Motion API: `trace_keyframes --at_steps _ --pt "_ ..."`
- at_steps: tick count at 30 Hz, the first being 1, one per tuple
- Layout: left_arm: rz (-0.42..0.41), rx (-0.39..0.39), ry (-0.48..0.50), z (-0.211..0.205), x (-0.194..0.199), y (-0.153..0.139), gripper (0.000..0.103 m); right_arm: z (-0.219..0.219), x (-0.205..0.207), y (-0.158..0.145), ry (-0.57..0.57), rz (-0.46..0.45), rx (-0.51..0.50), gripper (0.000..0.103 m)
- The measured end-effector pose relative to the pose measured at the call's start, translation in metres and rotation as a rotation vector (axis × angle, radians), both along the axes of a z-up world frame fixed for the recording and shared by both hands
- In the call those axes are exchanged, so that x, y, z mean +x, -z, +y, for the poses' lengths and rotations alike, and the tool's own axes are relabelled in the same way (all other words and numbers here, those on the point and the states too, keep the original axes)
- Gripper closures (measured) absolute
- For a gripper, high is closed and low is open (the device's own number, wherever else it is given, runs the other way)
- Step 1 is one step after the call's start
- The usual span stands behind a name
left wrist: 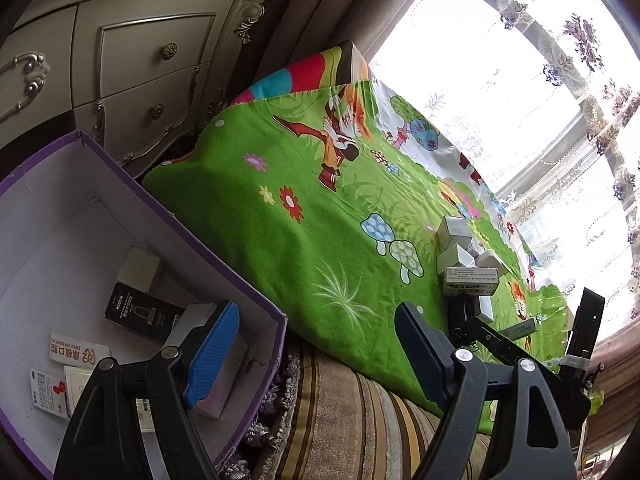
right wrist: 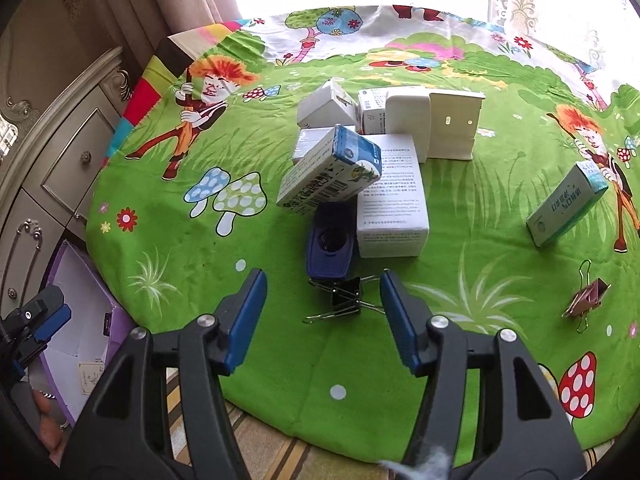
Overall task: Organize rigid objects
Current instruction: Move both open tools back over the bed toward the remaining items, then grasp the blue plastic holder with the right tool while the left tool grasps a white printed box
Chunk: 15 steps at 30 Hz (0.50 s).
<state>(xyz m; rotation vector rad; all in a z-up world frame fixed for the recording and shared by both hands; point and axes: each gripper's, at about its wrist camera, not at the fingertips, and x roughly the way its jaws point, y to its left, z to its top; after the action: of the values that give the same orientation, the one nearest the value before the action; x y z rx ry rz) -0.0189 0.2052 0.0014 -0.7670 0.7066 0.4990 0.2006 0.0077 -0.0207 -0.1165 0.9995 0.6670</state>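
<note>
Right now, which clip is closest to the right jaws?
The black binder clip, lying just ahead between the open jaws. The pinkish clip sits far off to the right.

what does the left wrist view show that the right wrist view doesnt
Only the left wrist view shows the floor of the purple box clearly, with a black carton and a red-lettered packet inside. Only the right wrist view shows the black binder clip between the open right gripper fingers, plus the gold clip. Both show the green blanket, the pile of white boxes, the dresser, and the open left gripper.
</note>
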Motion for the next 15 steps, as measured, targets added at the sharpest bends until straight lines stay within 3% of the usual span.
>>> trace_keyframes --at_steps 6,13,15 --pt "0.005 -0.024 -0.002 0.003 0.001 0.006 0.022 0.014 0.001 0.003 -0.053 -0.012 -0.008 0.04" --pt "-0.001 -0.008 0.022 0.0 0.01 0.001 0.022 0.018 0.009 0.013 -0.013 0.013 -0.07 0.041" --pt "-0.008 -0.003 0.036 -0.003 0.015 -0.002 0.022 0.019 0.011 0.013 -0.003 0.009 -0.077 0.048"
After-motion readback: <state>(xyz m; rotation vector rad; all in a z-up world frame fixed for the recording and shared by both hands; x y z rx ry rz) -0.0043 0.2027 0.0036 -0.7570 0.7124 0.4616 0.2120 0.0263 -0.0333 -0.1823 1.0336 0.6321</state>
